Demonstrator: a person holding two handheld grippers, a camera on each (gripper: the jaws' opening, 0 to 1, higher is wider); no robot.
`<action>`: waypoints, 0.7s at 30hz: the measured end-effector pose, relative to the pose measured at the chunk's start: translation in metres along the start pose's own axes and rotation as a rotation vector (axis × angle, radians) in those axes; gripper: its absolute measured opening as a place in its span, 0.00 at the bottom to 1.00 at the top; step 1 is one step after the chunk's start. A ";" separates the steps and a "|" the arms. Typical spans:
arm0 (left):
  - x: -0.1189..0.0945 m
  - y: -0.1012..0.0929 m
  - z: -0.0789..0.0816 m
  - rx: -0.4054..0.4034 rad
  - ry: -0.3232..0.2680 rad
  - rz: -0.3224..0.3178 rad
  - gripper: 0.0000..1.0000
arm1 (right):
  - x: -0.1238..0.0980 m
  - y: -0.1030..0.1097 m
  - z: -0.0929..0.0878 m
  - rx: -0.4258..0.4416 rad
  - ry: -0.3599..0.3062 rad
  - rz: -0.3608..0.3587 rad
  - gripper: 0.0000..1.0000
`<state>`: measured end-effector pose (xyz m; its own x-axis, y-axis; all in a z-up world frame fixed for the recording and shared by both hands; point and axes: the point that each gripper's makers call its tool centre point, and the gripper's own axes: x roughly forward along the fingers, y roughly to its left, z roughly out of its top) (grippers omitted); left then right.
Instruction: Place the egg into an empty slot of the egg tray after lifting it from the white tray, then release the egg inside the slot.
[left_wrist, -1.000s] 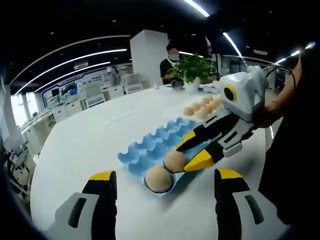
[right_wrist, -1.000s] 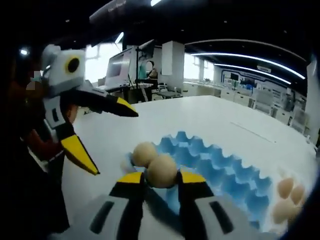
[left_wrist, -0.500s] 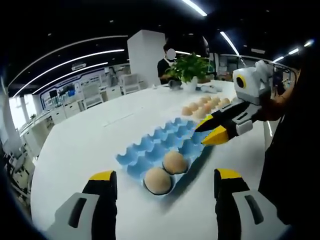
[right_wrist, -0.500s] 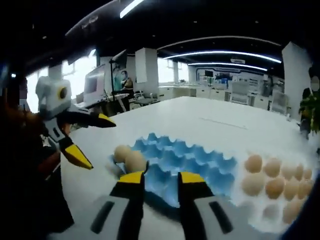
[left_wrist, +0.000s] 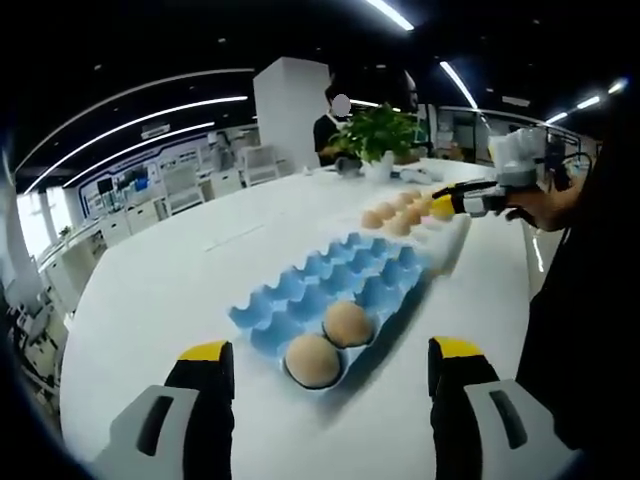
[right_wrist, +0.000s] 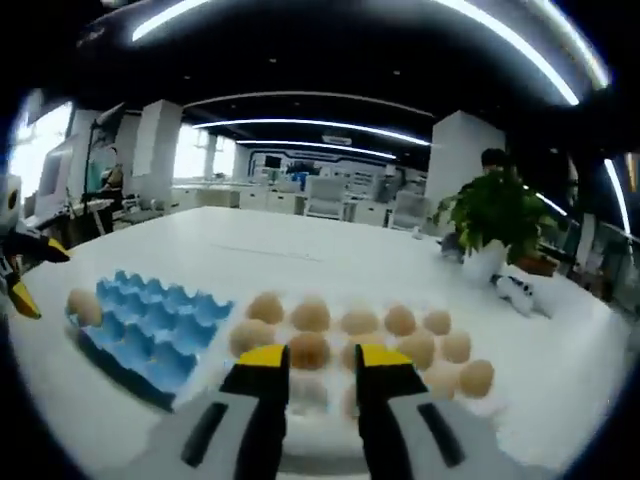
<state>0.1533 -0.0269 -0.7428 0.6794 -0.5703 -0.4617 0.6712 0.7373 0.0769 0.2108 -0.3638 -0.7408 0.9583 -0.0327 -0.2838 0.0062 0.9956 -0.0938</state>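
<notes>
Risking a knock or crack: the right gripper (right_wrist: 310, 362) hangs low over the crowded white tray (right_wrist: 500, 398), so closing off-centre could nudge neighbouring eggs. The blue egg tray (left_wrist: 345, 283) sits on the table (left_wrist: 170, 290) with two eggs (left_wrist: 330, 342) at its near end, most slots empty. Target egg (right_wrist: 308, 350) lies just beyond the empty, slightly parted right jaws. Left gripper (left_wrist: 325, 372) hangs wide open, holding nothing.

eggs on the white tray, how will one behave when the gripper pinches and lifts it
Each egg is rounded and smooth, so it could slip or roll between the right gripper jaws unless held centred. The shell is probably brittle, so squeeze gently. On the white tray the eggs sit close together, so neighbours may get nudged.
</notes>
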 end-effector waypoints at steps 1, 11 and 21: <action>0.000 0.000 0.000 0.000 -0.001 -0.002 0.79 | 0.001 -0.008 -0.006 0.016 0.022 -0.018 0.27; 0.000 0.001 0.000 0.001 -0.001 0.001 0.78 | 0.013 -0.023 -0.026 0.117 0.083 -0.022 0.27; -0.002 0.004 -0.003 -0.009 0.002 0.013 0.77 | 0.017 -0.015 -0.040 0.073 0.109 0.042 0.30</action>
<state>0.1539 -0.0215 -0.7442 0.6871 -0.5600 -0.4629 0.6597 0.7478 0.0746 0.2159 -0.3823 -0.7824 0.9216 0.0041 -0.3882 -0.0092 0.9999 -0.0112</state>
